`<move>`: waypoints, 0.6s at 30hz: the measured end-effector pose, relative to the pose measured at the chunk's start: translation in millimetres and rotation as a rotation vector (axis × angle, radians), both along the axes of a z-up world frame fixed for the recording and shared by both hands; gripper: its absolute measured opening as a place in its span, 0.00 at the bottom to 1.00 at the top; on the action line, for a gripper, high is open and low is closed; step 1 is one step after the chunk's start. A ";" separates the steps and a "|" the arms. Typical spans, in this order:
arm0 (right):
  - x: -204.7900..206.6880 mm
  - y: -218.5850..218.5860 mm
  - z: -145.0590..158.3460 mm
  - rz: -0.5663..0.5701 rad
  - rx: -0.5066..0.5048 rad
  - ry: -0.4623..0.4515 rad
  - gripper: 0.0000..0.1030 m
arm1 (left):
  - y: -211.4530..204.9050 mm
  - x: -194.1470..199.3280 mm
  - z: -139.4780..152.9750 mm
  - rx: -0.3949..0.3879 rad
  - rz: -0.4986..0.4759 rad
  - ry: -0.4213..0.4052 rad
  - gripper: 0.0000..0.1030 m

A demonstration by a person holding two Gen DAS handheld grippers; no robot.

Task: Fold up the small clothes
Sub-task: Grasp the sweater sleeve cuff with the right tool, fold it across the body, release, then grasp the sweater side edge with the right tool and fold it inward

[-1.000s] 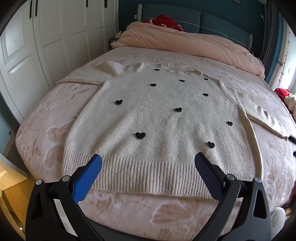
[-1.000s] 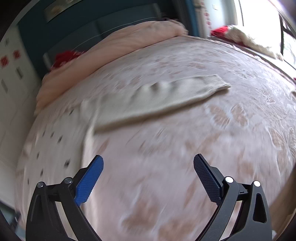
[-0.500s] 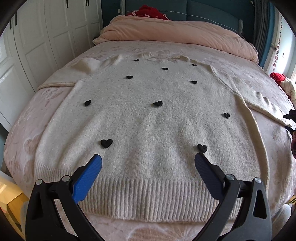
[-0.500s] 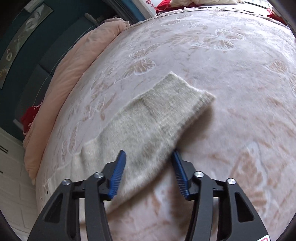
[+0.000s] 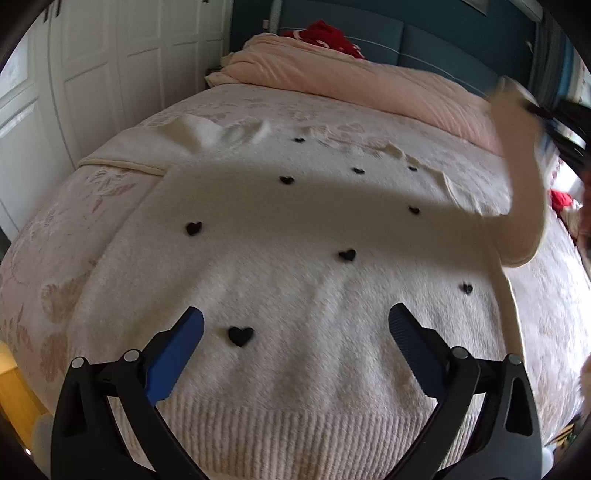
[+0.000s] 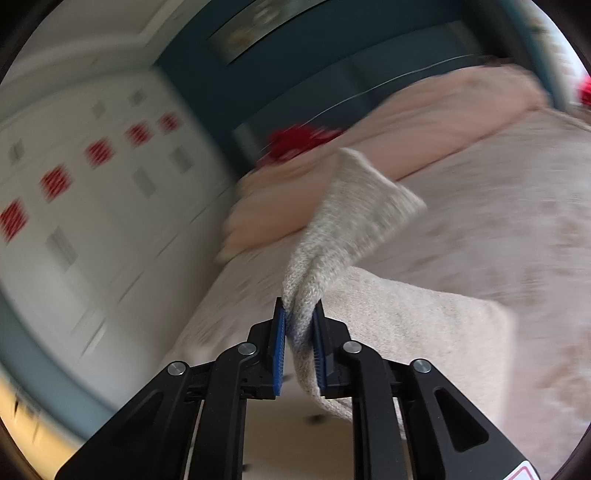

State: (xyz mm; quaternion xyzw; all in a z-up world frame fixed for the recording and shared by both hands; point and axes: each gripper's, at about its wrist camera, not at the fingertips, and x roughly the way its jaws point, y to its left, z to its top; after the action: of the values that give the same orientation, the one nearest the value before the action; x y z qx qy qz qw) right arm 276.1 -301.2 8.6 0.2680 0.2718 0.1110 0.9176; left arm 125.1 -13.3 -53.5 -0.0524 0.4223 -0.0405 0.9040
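Note:
A cream knit sweater (image 5: pixel 295 258) dotted with small black hearts lies face up on the bed, ribbed hem nearest me. My left gripper (image 5: pixel 295 317) hovers open just above its lower part, nothing between the blue pads. The sweater's right sleeve (image 5: pixel 524 177) is lifted off the bed and arcs up over the body. My right gripper (image 6: pixel 299 310) is closing on that sleeve (image 6: pixel 354 214) near its cuff, and both pads press the knit. It shows blurred in the left wrist view as the right gripper (image 5: pixel 546 122). The other sleeve (image 5: pixel 147 151) lies flat at the left.
The pink patterned bedspread (image 5: pixel 55 258) extends around the sweater. A rolled pink duvet (image 5: pixel 351 81) and a red garment (image 5: pixel 325 33) lie by the blue headboard. White wardrobe doors (image 5: pixel 92 74) stand left of the bed.
The right gripper went from wide open to clamped on the right sleeve and swung it up off the bed and over the sweater. The left gripper moved forward over the sweater's lower part.

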 end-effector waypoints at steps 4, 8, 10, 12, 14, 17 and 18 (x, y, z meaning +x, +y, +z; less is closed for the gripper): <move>38.2 106.2 -42.8 0.168 -0.181 0.122 0.34 | 16.6 15.0 5.7 -0.029 0.021 0.009 0.95; 3.5 109.8 -68.0 0.076 -0.272 0.166 0.60 | 33.4 47.1 11.1 -0.087 0.013 0.020 0.95; -26.5 81.1 -84.7 -0.005 -0.322 0.202 0.67 | 38.4 72.9 9.0 -0.143 0.009 0.044 0.95; -52.7 61.8 -100.8 -0.076 -0.404 0.269 0.67 | 37.0 110.9 1.8 -0.206 0.013 0.082 0.95; -62.7 32.4 -125.2 -0.121 -0.459 0.356 0.67 | 31.1 142.5 -7.6 -0.244 0.020 0.105 0.95; -66.7 -3.3 -153.8 -0.148 -0.419 0.440 0.67 | 19.9 192.8 -31.0 -0.288 0.044 0.159 0.95; -71.5 -8.7 -158.7 -0.152 -0.397 0.446 0.67 | 14.6 209.8 -40.5 -0.303 0.057 0.179 0.94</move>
State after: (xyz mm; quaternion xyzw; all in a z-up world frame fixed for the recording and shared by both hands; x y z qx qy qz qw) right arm 204.6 -309.9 -150.1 0.1205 0.4620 -0.0747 0.8755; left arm 334.9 1.2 -94.0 -0.2035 0.4883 -0.0731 0.8454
